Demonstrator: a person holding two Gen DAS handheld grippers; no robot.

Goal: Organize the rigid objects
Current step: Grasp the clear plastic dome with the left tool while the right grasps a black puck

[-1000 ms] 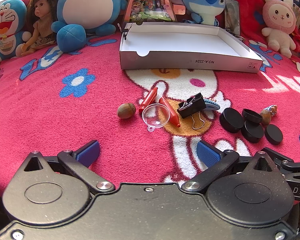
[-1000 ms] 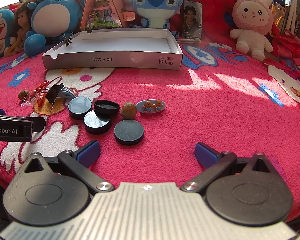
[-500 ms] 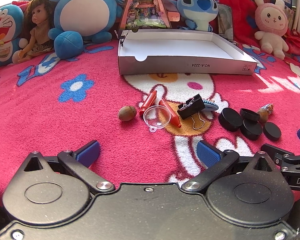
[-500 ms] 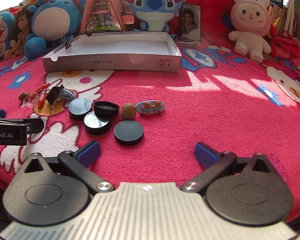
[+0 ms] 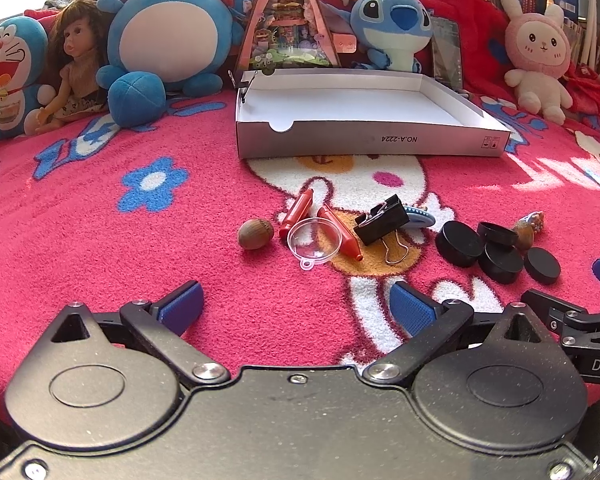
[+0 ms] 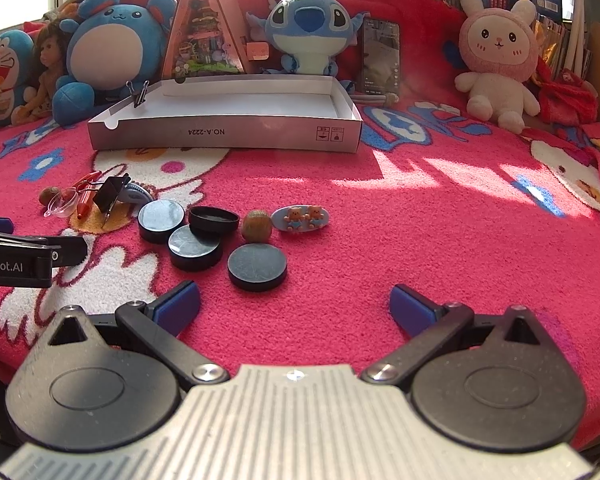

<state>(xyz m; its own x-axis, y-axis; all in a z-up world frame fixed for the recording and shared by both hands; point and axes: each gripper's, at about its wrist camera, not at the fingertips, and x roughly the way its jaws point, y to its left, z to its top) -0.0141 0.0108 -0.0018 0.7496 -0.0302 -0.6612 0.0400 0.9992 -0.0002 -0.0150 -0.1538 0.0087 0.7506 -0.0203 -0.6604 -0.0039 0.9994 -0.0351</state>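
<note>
Both views have drawn back slightly; left claw (image 5: 294,304) and right claw (image 6: 294,306) gape wide, empty, low in frame, before the black discs (image 6: 257,266) at center.

You are holding the left gripper (image 5: 296,306) low and level, its blue pads (image 5: 182,305) spread wide with nothing between them. Your right gripper (image 6: 294,306) is sitting just beside it, equally wide and empty.

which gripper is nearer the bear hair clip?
Right. The right gripper sits just short of the hair clip, jaws open. The left gripper is farther, beyond the black discs.
</note>
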